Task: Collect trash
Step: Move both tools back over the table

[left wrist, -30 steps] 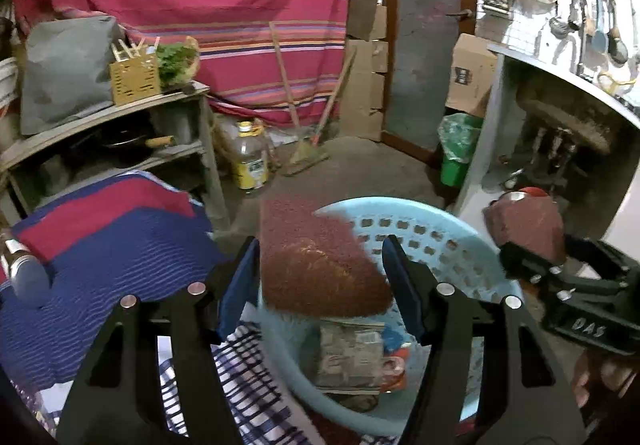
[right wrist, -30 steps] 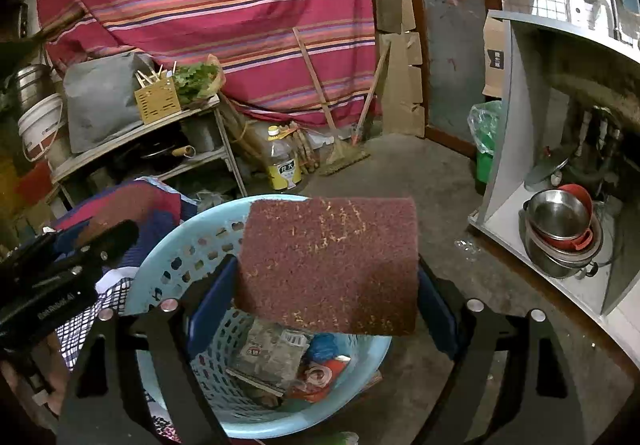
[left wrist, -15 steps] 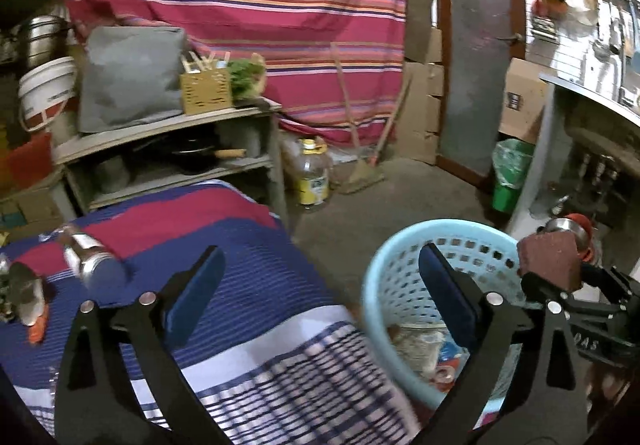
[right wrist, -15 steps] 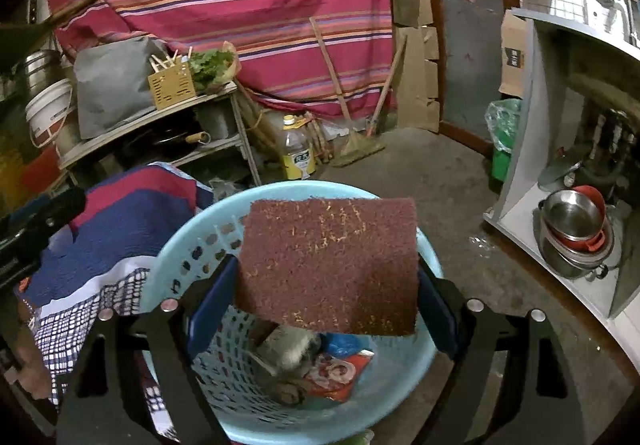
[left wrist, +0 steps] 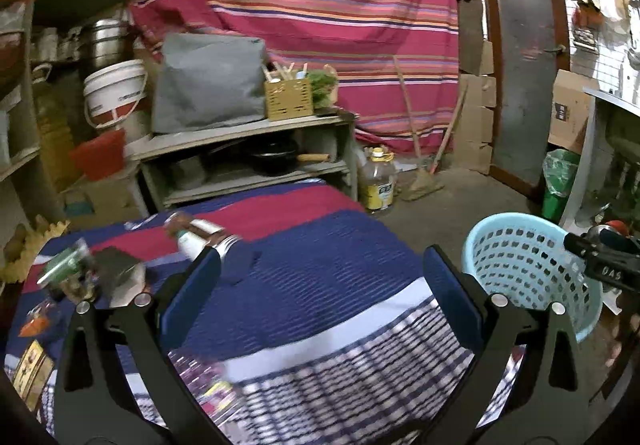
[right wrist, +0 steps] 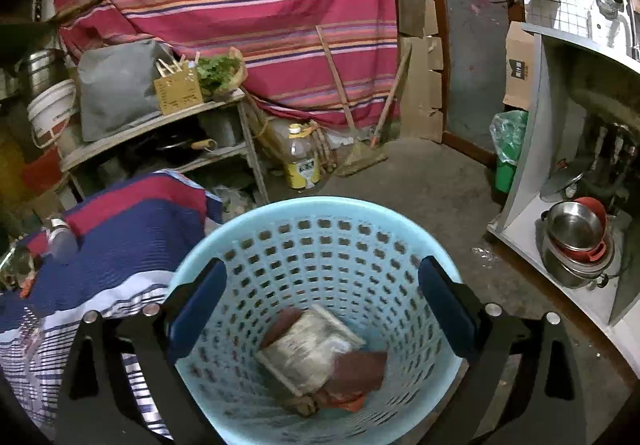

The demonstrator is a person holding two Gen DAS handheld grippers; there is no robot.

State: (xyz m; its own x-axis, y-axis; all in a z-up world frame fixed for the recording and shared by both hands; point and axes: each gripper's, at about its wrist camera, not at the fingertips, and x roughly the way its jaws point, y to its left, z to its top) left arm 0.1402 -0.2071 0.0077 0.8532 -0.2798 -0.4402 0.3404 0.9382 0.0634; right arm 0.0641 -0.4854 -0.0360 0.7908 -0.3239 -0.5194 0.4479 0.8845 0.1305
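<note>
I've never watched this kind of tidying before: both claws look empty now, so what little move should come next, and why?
Probably the left gripper should ease toward the litter at the far left of the striped cloth. It has just opened with nothing between its fingers, and the right gripper, also just opened, hangs empty over the blue basket, where the reddish pads lie.

Left gripper and right gripper, jaws just opened wide, nothing between.

We see dim indoor light, brightest at upper right; fisheye bending darkens the corners, and motion blur smears the striped cloth.
</note>
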